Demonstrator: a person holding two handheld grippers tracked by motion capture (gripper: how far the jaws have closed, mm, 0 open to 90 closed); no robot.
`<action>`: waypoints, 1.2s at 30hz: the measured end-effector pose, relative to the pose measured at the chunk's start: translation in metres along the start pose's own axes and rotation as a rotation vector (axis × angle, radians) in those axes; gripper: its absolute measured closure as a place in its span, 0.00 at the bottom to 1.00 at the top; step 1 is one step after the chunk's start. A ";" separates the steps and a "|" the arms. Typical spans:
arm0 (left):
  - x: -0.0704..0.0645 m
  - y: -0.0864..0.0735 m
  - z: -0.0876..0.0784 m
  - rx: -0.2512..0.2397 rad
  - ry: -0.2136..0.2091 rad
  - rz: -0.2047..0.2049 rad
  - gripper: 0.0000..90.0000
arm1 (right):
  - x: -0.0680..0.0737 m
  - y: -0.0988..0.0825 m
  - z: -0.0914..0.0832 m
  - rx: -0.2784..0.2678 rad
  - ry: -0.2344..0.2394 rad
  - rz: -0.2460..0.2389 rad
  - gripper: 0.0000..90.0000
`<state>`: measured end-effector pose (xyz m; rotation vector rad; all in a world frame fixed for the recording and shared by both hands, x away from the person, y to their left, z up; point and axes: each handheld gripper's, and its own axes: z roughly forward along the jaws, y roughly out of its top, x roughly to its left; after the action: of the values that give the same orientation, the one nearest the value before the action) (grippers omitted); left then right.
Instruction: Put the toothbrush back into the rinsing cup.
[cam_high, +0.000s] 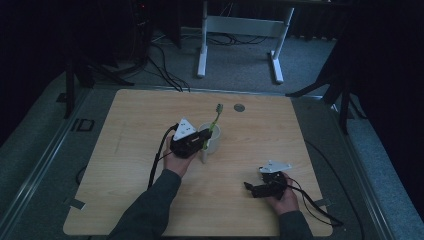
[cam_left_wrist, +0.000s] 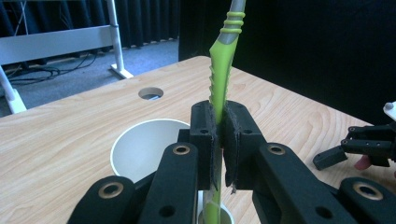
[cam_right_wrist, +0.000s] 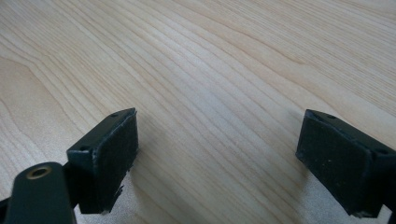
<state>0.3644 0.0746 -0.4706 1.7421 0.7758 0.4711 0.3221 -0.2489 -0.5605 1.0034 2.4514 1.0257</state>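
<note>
Left gripper (cam_left_wrist: 219, 140) clamps green toothbrush (cam_left_wrist: 220, 70) mid-handle, upright over white cup (cam_high: 212, 140). Light, stiff, probably slick plastic; ribbed section likely grips best. Right gripper (cam_right_wrist: 217, 158) gapes empty above table (cam_right_wrist: 210, 70).

We counted one toothbrush (cam_high: 216, 120), green-handled, and one white cup (cam_high: 212, 142) on one wooden bench (cam_high: 150, 120). We counted two grippers: one left gripper (cam_high: 202, 141) and one right gripper (cam_high: 250, 189), each with two black jaws. We noted two hands, one per gripper, one round hole (cam_high: 239, 107) in the bench top, and one white frame (cam_high: 240, 30) on the floor beyond.
</note>
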 end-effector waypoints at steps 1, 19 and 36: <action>0.000 -0.001 0.000 0.002 0.001 0.002 0.92 | 0.000 0.000 0.000 0.000 0.000 0.000 0.14; -0.002 -0.008 -0.002 0.015 -0.005 0.002 0.91 | 0.000 0.000 0.000 -0.001 -0.002 -0.001 0.14; -0.004 -0.023 -0.002 0.061 -0.010 -0.015 0.89 | 0.000 0.000 0.000 -0.001 -0.002 -0.001 0.14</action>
<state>0.3548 0.0769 -0.4913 1.7924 0.8029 0.4329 0.3222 -0.2489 -0.5606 1.0023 2.4491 1.0248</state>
